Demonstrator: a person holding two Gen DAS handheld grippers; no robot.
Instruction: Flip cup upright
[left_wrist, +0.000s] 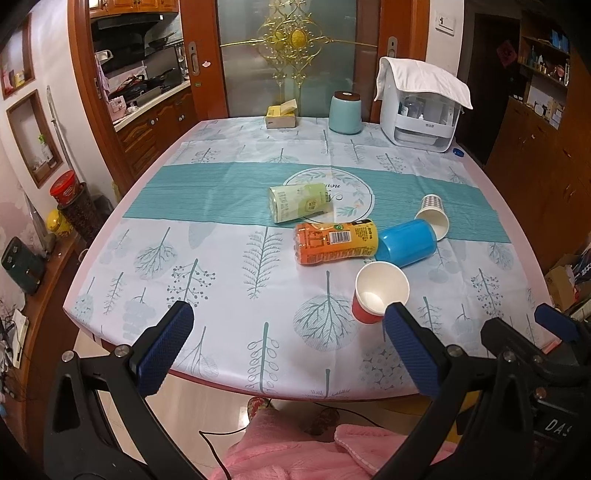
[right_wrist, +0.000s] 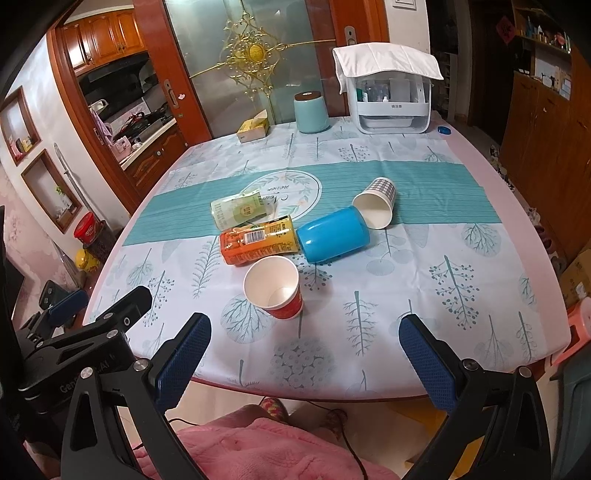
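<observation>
A red paper cup (left_wrist: 380, 293) (right_wrist: 275, 288) stands upright near the table's front edge, white inside. A blue cup (left_wrist: 408, 242) (right_wrist: 332, 233) lies on its side behind it, beside a checked paper cup (left_wrist: 433, 216) (right_wrist: 376, 203) also on its side. An orange cup (left_wrist: 336, 242) (right_wrist: 256, 240) and a green cup (left_wrist: 299, 203) (right_wrist: 240, 210) lie on their sides too. My left gripper (left_wrist: 288, 332) is open and empty, held off the table's front edge. My right gripper (right_wrist: 304, 339) is open and empty over the front edge.
The table (left_wrist: 221, 288) carries a patterned cloth. At its far end stand a teal canister (left_wrist: 345, 112), a yellow tissue box (left_wrist: 280, 116) and a white appliance (left_wrist: 421, 103) under a cloth. A wooden cabinet (right_wrist: 543, 147) stands to the right. My pink-clad legs (right_wrist: 258, 443) are below.
</observation>
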